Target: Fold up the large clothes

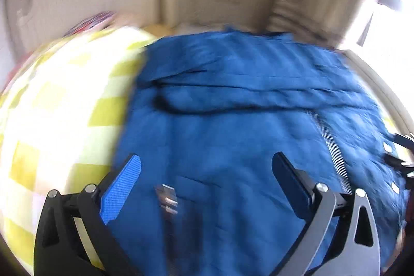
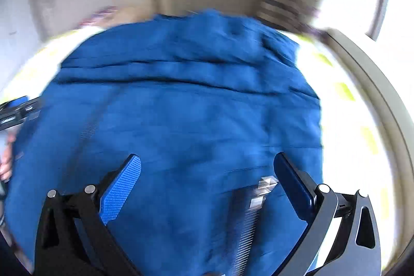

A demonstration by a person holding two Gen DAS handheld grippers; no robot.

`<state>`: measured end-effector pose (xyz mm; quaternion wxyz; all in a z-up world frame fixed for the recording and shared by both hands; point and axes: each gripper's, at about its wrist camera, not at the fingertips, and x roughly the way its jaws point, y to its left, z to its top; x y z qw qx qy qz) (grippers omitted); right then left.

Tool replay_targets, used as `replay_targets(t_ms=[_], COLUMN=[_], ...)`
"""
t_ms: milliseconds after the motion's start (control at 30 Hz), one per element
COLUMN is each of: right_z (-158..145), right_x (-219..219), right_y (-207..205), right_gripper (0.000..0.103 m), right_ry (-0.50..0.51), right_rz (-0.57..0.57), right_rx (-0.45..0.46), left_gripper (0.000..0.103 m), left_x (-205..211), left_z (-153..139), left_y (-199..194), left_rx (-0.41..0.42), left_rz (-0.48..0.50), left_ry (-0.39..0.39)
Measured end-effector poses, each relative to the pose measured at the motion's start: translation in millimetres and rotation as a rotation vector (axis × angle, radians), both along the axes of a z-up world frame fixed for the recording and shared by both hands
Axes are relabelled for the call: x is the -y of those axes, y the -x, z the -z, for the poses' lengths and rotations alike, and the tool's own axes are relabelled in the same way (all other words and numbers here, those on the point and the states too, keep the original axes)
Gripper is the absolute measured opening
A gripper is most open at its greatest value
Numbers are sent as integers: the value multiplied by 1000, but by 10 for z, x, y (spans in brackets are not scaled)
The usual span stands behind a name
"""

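**Q:** What did you have under you, biggest thing first?

**A:** The bed sheet [image 1: 51,105], yellow-and-white checked, ran off toward nine o'clock in the left wrist view. On it lay the blue jacket [image 1: 233,100], spread nearly flat and filling the middle of both views, with one long crease [image 1: 233,105] across it toward twelve o'clock. Its zipper [image 1: 332,146] ran at about three o'clock from my left gripper. A metal zip pull [image 2: 264,188] lay near five o'clock in the right wrist view, just beside the right-hand finger.

**Q:** How did you judge the fold should go?

**A:** Both pictures were smeared, so I judged slowing down came first. I thought each gripper should then take an edge of the cloth, not the middle, at matching points either side, and lift together so the panel came over square. I'd have kept clear of the zip teeth, which I expected to slip or snag.

**Q:** And the grippers themselves?

**A:** My left gripper [image 1: 207,177] was spread wide, holding nothing, fingers pointing toward twelve o'clock over the jacket's lower part. My right gripper [image 2: 208,180] was equally wide and empty, pitched the same way. Whether either touched the cloth I couldn't tell. A hand [image 2: 6,164] showed at nine o'clock in the right wrist view, beside the other tool's frame.
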<state>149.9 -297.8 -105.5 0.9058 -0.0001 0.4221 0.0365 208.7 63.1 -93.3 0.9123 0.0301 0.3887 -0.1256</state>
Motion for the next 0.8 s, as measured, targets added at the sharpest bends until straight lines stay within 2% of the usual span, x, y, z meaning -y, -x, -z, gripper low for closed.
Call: replay_targets(t_ms=[67, 100, 133, 167, 233, 300, 367, 433, 467, 500, 533, 600, 667, 700, 733, 800], right_z=[107, 192, 255, 259, 236, 163, 64, 116, 206, 261, 266, 240, 148, 109, 31, 37], right_x=[-249, -359, -406, -389, -315, -238, -281, -359, -412, -464, -399, -351, -315, -371, -455, -593], right_y=[46, 46, 68, 86, 70, 121, 295, 395, 433, 467, 489, 461, 530, 623, 747, 890], right_gripper=[98, 98, 98, 98, 98, 98, 98, 98, 98, 98, 98, 98, 98, 98, 98, 98], right_ry=[52, 84, 113, 99, 79, 80, 54, 67, 93, 107, 70, 57, 97, 99, 84, 67], right_rz=[-101, -138, -140, -133, -105, -66, -100, -174, -204, -212, -204, -175, -123, -128, -170, -268], right_rx=[-47, -79, -59, -65, -86, -74, -31, -43, -72, -79, -50, -64, -51, -32, -1, 6], left_gripper=[101, 101, 101, 101, 101, 101, 101, 101, 101, 101, 101, 100, 100, 101, 101, 101], left_x=[230, 316, 356, 330, 254, 117, -18, -78, -102, -177, -189, -188, -185, -137, -38, 178], left_z=[156, 305, 335, 298, 268, 203, 159, 224, 306, 302, 270, 167, 19, -65, -103, -38], left_y=[71, 23, -6, -18, -46, 24, 163, 225, 201, 185, 197, 291, 481, 613, 738, 875], left_rx=[-32, -83, -93, -97, -103, -100, -92, -107, -153, -158, -154, -113, -55, -30, -15, -18], left_rz=[63, 82, 80, 71, 22, -15, -2, -24, -29, -24, -35, -94, -57, -1, 55, 124], left_ry=[-122, -183, -188, -163, -162, -95, -6, -42, -67, -59, -64, -133, -77, -27, -14, -84])
